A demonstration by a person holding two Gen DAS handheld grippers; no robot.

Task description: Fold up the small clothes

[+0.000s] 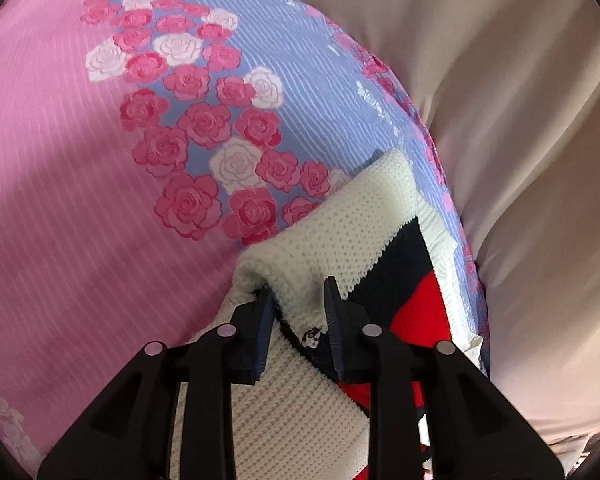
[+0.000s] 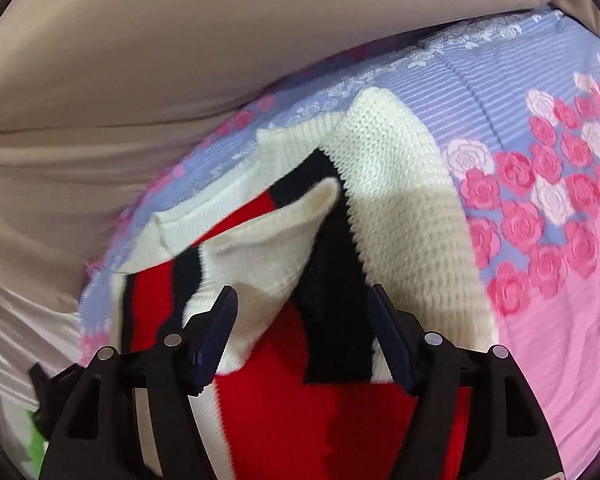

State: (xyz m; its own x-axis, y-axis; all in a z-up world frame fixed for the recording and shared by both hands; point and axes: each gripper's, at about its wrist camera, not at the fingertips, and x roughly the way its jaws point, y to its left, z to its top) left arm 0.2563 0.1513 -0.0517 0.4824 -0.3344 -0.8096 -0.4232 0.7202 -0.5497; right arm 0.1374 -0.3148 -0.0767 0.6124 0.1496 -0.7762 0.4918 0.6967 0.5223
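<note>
One knitted sweater [image 1: 332, 240], cream with black and red bands, is laid on a floral bedspread [image 1: 100, 200]. One garment is counted; no second piece is seen.

Left claw [image 1: 298, 292]: a raised fold of the cream knit is lodged between the two blue-padded fingers [image 1: 334, 304]. The left pad is pressed against the fold, while a narrow gap is kept at the right pad; a firm grip cannot be confirmed. The rest of the sweater is spread under and ahead of the claw.

Right claw [image 2: 302, 300]: the jaws are held wide apart, and nothing is clamped. The sweater [image 2: 400, 208] is found directly beneath and ahead of it, with a cream flap [image 2: 276, 228] lifted between the fingers, slightly blurred.

Surroundings: one bedspread [image 2: 560, 272], pink and lilac, printed with pink and white roses; one beige sheet [image 1: 520, 120] is bunched along its far edge. At the lower left of the right view, a dark object [image 2: 40, 380] is partly seen, unidentifiable.
</note>
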